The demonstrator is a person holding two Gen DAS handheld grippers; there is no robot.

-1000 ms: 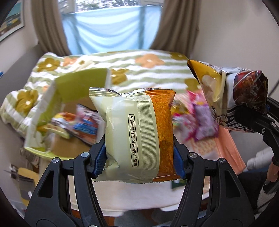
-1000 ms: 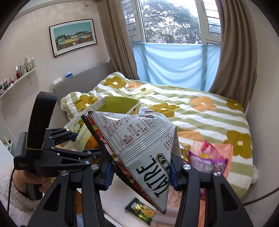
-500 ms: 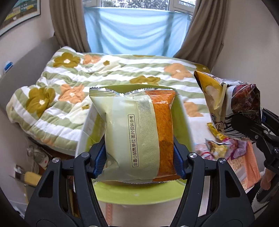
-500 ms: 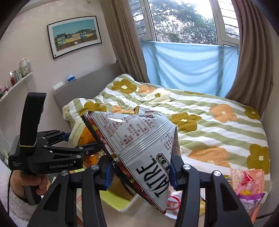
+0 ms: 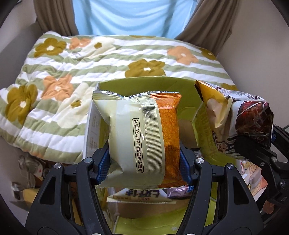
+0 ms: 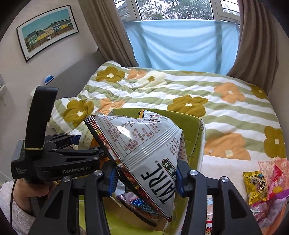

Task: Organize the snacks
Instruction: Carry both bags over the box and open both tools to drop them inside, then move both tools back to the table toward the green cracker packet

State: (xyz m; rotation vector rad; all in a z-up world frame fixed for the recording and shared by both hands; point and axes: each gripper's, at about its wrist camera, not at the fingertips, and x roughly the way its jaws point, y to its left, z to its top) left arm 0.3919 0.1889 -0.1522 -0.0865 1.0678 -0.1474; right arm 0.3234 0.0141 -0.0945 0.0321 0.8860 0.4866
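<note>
Two hand-held grippers each pinch a snack: right (image 6: 146, 178) the "TATRE" bag (image 6: 144, 151), left (image 5: 144, 167) a cream-orange packet (image 5: 142, 133).

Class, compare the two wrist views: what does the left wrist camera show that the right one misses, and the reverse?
Left wrist only: the cream-and-orange snack packet's printed back, clamped in the left gripper.
Right wrist only: the framed picture of houses, the window, loose snack packets on the right.
Both: the floral striped quilt, the green cardboard box, the silver crisp bag in the right gripper.

Bright daylight from window (image 6: 177, 9), soft shadows, glare on snack bag (image 6: 144, 144), fisheye-warped dark edges, pics sharp
</note>
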